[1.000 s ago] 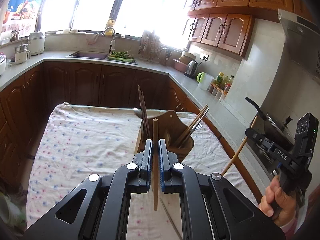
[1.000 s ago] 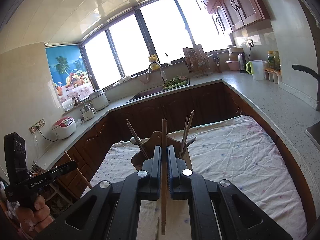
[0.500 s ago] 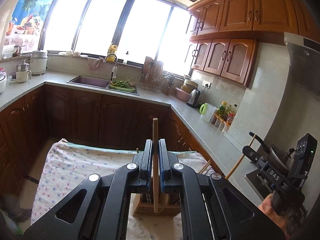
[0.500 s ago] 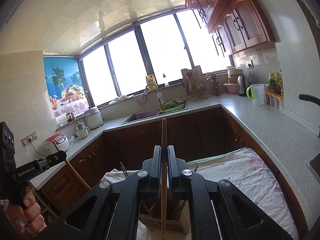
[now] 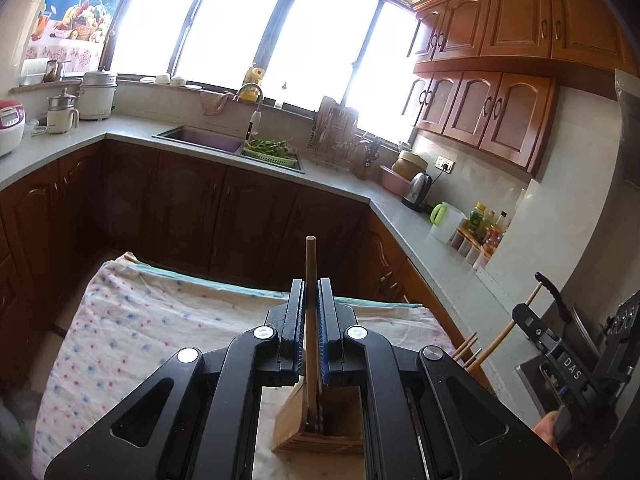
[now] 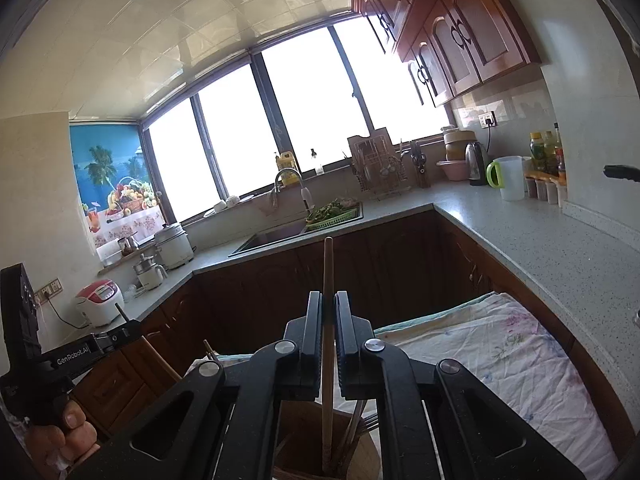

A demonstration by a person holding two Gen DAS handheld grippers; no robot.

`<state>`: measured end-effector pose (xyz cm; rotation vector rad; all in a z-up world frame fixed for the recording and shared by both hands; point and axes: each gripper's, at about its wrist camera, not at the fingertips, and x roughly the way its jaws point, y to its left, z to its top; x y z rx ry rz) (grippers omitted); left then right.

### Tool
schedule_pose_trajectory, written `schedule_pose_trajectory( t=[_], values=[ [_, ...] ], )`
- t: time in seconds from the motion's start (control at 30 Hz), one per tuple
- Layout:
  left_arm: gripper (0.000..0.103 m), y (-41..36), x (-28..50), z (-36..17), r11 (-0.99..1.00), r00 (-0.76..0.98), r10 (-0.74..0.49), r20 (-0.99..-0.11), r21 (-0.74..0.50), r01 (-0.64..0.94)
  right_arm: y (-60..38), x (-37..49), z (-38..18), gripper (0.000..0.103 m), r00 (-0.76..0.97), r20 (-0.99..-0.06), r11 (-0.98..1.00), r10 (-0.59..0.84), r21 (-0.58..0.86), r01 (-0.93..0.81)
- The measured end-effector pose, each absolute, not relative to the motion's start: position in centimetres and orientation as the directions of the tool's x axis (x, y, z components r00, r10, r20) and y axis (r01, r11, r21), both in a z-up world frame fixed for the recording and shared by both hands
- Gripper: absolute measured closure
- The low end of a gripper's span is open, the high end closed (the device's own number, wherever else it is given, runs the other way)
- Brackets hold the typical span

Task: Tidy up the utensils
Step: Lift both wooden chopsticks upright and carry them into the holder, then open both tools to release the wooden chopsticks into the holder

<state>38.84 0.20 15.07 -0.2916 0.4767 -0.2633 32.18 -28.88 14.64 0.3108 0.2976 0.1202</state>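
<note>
My left gripper (image 5: 311, 292) is shut on a wooden chopstick (image 5: 310, 264) held upright; its lower end dips into the wooden utensil holder (image 5: 294, 428) below. My right gripper (image 6: 328, 304) is shut on another wooden chopstick (image 6: 327, 272), also upright, with its lower end inside the same holder (image 6: 296, 456), among several other utensils (image 6: 356, 428). The right gripper also shows at the right edge of the left wrist view (image 5: 532, 320); the left gripper shows at the left edge of the right wrist view (image 6: 120, 332).
The holder stands on a table with a flowered cloth (image 5: 160, 320). A grey L-shaped counter (image 5: 400, 216) with sink (image 5: 200, 138), kettle (image 5: 418, 190) and bottles (image 5: 486, 228) runs behind. Dark cabinets (image 5: 180, 208) stand below it.
Both grippers have come closer over the holder, which was ahead of them and is now under the fingers. The chopstick ends now reach into the holder. Both grips are unchanged.
</note>
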Motion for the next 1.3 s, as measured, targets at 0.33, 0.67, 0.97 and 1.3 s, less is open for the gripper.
schedule_pose_trajectory(
  t=[0.33, 0.67, 0.97, 1.3],
  values=[
    [0.098, -1.9, 39.4, 10.6, 0.927, 0.804, -0.333, -0.492, -0.327, 0.184, -28.0, 32.8, 10.8, 0.097, 0.917, -0.357, 0.942, 0.179, 0.331, -0.055],
    [0.097, -2.0, 39.1, 10.5, 0.934, 0.807, -0.326, -0.492, -0.299, 0.196, -28.1, 33.6, 10.0, 0.097, 0.900, -0.394, 0.944, 0.187, 0.326, -0.053],
    [0.096, -1.9, 39.1, 10.5, 0.937, 0.799, -0.320, -0.509, -0.293, 0.189, -28.2, 34.0, 9.9, 0.095, 0.887, -0.414, 0.938, 0.203, 0.342, -0.055],
    [0.054, -0.8, 38.6, 10.0, 0.940, 0.797, -0.296, -0.527, -0.309, 0.145, -28.8, 32.5, 11.1, 0.056, 0.906, -0.355, 0.922, 0.232, 0.378, -0.088]
  ],
)
